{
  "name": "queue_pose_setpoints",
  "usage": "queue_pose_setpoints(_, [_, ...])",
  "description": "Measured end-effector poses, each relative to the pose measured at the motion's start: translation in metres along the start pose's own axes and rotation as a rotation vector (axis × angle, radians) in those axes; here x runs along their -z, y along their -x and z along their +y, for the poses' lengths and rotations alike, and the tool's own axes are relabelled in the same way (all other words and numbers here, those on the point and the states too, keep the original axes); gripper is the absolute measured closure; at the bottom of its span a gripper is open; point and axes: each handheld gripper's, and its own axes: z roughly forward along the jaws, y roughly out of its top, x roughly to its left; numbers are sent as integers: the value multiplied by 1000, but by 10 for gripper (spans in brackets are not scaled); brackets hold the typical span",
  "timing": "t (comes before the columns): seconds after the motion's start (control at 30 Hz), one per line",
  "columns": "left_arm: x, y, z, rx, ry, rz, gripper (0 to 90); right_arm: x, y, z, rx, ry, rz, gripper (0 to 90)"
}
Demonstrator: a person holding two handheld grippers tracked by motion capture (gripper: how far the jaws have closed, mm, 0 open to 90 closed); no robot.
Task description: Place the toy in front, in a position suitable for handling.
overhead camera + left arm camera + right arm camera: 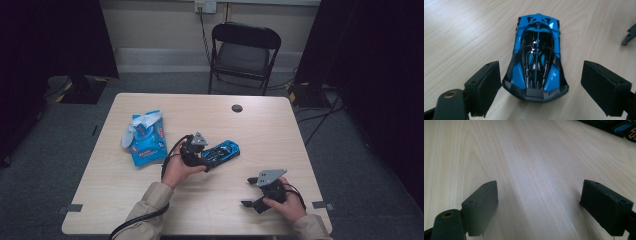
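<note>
- Nearest to us, the right hand rests low on the table's front right part, wrapped around the right gripper, which points leftward across the wood.
- In the right gripper view we look along its two black jaws: they stand wide apart, with bare pale wood grain between them and nothing held.
- A little farther in, the left hand comes up from a tan sleeve and holds the left gripper aimed to the right, its grey three-cornered plate on top and a black cable looping away behind it.
- We see the left gripper's jaws spread wide too; in the left gripper view its blocky matte pads stand clear on either side of the toy car's near end, not pressing on it.
- The toy car sits on the table right in front of that gripper, its near end just between the pad tips, the rest stretching away from us.
- It is glossy blue plastic with a black cockpit and black trim, low and wedge-shaped like a sports car.
- Farther left lies a crinkly blue packet, its white flap peeled open.
- Beyond the table we see a black folding chair against the wall.
</note>
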Motion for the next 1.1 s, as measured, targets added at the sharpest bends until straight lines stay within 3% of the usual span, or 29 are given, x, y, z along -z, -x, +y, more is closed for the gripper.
queue_pose_setpoints(0.57, [-32, -5, -4, 19, -75, 11, 158, 0, 0, 0, 0, 0, 0, 136])
queue_pose_setpoints(0.97, [-39, -3, -7, -4, -76, 22, 163, 0, 0, 0, -3, 0, 1, 136])
queue_pose_setpoints(1.1, [-38, -2, -7, -11, -69, 10, 221, 0, 0, 0, -3, 0, 1, 136])
